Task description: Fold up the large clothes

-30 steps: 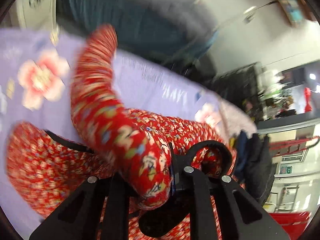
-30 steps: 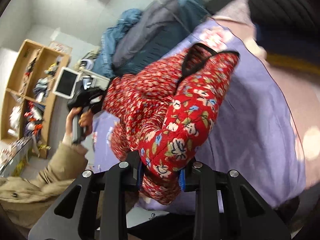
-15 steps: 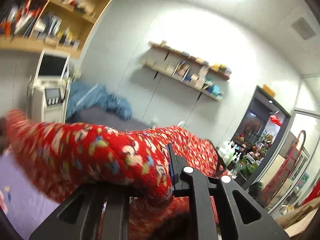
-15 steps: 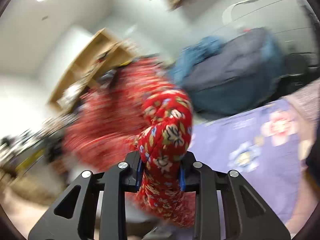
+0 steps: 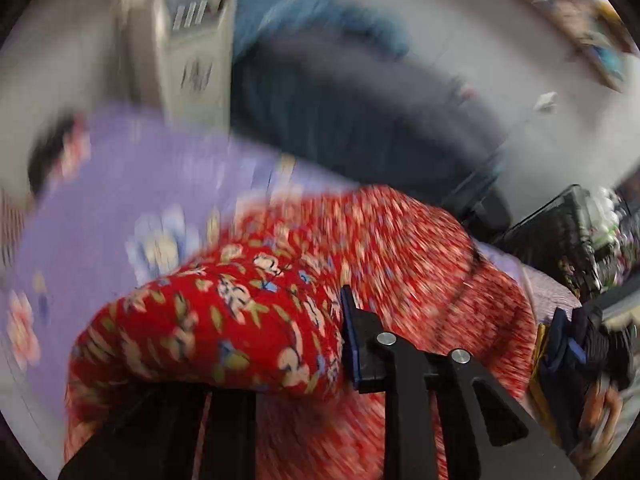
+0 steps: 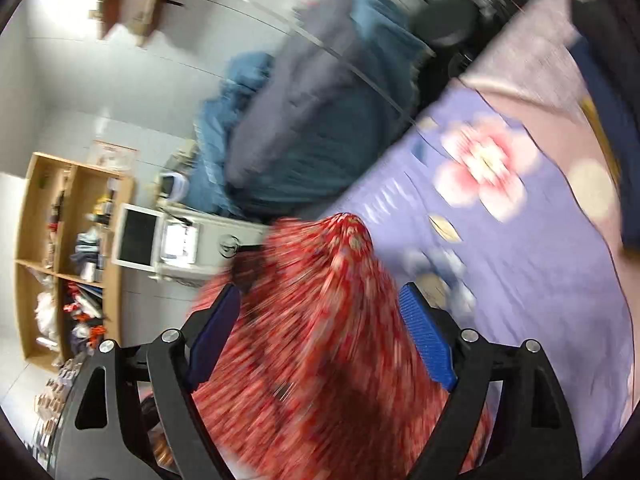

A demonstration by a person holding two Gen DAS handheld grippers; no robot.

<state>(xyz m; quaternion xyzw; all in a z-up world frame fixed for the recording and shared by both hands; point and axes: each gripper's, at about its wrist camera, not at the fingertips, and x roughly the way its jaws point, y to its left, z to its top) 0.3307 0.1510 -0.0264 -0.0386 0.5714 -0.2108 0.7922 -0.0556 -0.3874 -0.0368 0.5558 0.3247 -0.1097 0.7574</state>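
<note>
Currently the left gripper (image 5: pixel 280 344) pinches a bunched fold of the red floral garment (image 5: pixel 380 248); only its right finger (image 5: pixel 360 344) shows, cloth hiding the other, so the grip is judged from the fabric wadded against the pad. Holding one end presumably anchors the cloth for laying out.

Right gripper (image 6: pixel 320 332): fingers (image 6: pixel 426 344) spread wide, blue pads apart, the red floral garment (image 6: pixel 320 320) draped loose between them, not clamped. Judged a release, letting that end drop.

Garment lies partly over the bed, on the lilac flowered sheet (image 6: pixel 520 248). Behind the bed: a blue-grey bedding heap (image 6: pixel 312 112). Both views motion-blurred; no fold is visibly made yet.
</note>
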